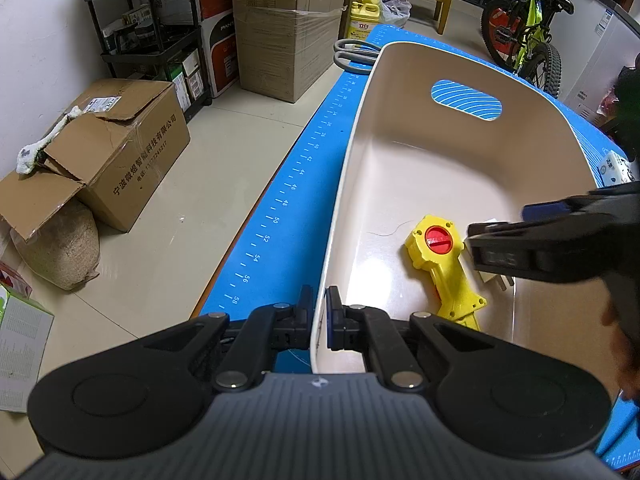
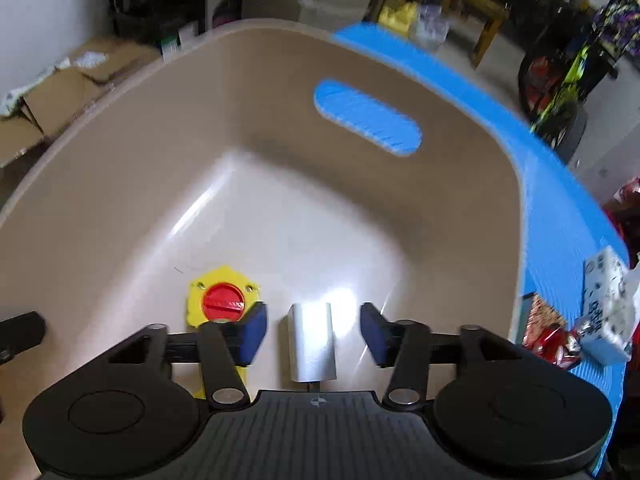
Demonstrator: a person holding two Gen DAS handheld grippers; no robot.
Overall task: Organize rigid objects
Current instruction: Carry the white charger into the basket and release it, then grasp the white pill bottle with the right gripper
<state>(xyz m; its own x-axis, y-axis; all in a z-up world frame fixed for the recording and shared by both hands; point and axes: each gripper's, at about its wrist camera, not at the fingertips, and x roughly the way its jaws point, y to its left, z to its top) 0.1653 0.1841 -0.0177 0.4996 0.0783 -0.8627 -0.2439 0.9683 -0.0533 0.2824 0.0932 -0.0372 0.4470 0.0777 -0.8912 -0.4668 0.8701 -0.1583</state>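
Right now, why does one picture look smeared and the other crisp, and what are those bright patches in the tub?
Right wrist view: motion blur smears the beige plastic tub and background; ceiling light glares off its floor beside the white plug adapter. Left wrist view: sharp, with fisheye bending the blue ruled mat.

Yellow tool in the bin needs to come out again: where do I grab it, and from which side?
Grip the yellow tool across its narrow handle, coming from above with jaws across it. It lies flat on the bin floor; the round head with the red knob looks too wide.
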